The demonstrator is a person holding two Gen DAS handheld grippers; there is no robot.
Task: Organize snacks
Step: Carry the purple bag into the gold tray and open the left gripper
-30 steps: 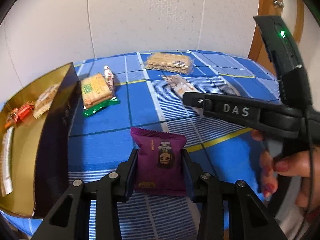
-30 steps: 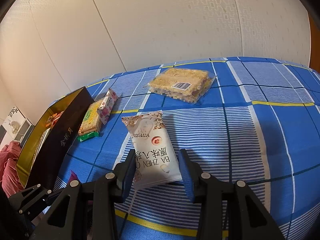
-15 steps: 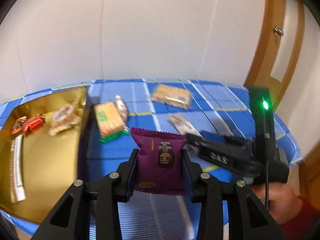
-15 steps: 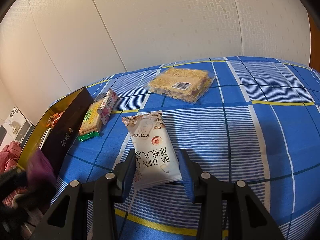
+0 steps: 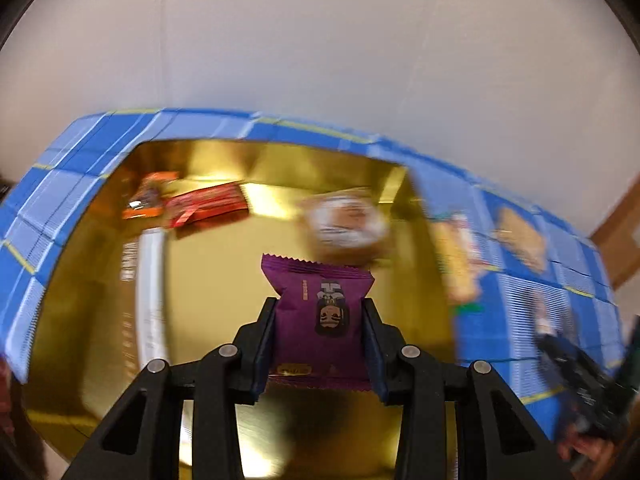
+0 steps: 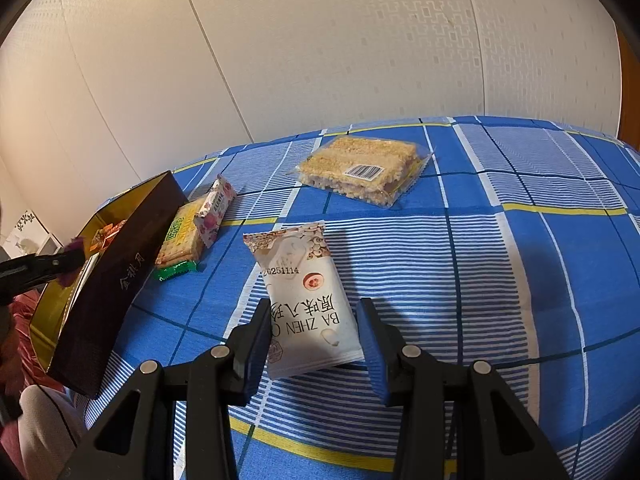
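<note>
Over the gold-lined box (image 5: 208,280), at the far left of my workspace, I note my left gripper (image 5: 322,320) clamped on a purple snack packet (image 5: 320,304), both pads pressed against its sides, the packet suspended above the box interior. Inside that box, reading left to right, I record a long white wrapped bar (image 5: 150,280) lying along the left side, an orange packet (image 5: 150,196) and a red packet (image 5: 208,208) touching it near the far wall, and a round brown-and-white packet (image 5: 344,228), blurred, toward the right wall. The left view is smeared throughout; finer print is not legible.

From the right wrist view, the box's dark outer wall (image 6: 116,280) stands at the left edge of the blue checked tablecloth (image 6: 500,280). Just beside that wall lies a green-edged cracker packet (image 6: 180,244), with a pink flowered packet (image 6: 214,208) resting partly on it. Farther back, well apart, is a clear pack of rice crisp squares (image 6: 360,170) bearing a barcode label.

Nearest me, my right gripper (image 6: 312,336) straddles a white packet (image 6: 304,296) printed BA ZHEN, lying flat on the cloth. Its left pad appears against the packet edge; a narrow gap shows at the right pad. I judge no grip made: the jaws stand apart around it.
</note>
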